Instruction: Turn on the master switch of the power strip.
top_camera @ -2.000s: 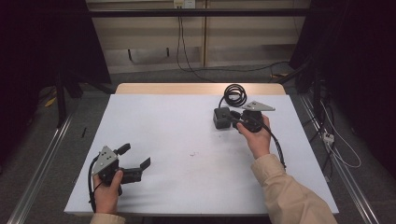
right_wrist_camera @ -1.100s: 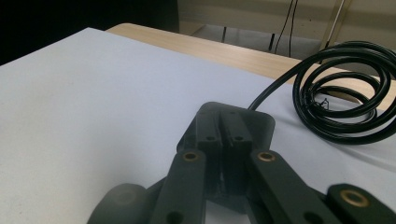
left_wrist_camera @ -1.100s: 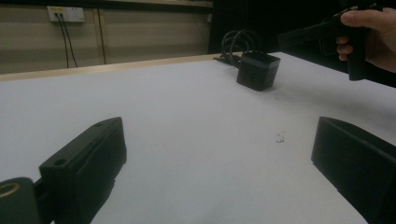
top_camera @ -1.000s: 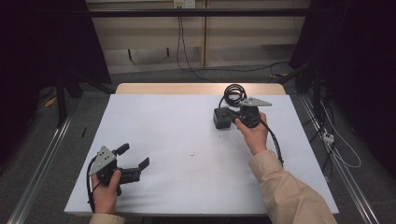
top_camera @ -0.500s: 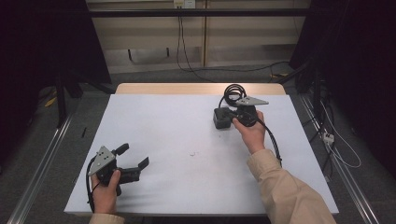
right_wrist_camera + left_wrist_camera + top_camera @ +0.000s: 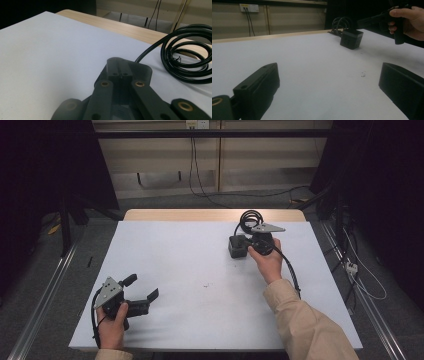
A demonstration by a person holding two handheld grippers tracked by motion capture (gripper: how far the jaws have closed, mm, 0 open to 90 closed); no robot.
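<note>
Right gripper point(image 6: 250, 241): held in the person's right hand point(image 6: 267, 262) at the far right part of the table, with its grey three-cornered plate on top; its jaws are drawn together.
What it clamps: in the right gripper view the two jaws run side by side over the black power adapter point(image 6: 126, 72), but the pads themselves are hidden, so whether they press on it I cannot tell. In the high view the gripper's front meets the adapter's right side.
Black power adapter point(image 6: 238, 247): a squat black block standing on the table, right at the front of the right gripper; in the left gripper view point(image 6: 351, 39) it stands just below the right gripper's tip.
Coiled cable point(image 6: 248, 219): black loops lying just beyond the adapter and the right gripper, near the table's far edge; in the right gripper view point(image 6: 186, 60) one strand runs from the coil to the adapter's far corner.
Left gripper point(image 6: 142, 289): well apart from the right gripper, at the near left corner, held in the left hand point(image 6: 112, 327); jaws spread wide with only bare tabletop between them.
Speck point(image 6: 205, 284): a small light crumb on the table, between the two grippers.
Table point(image 6: 180, 250): white top with a strip of bare wood at its far edge.
</note>
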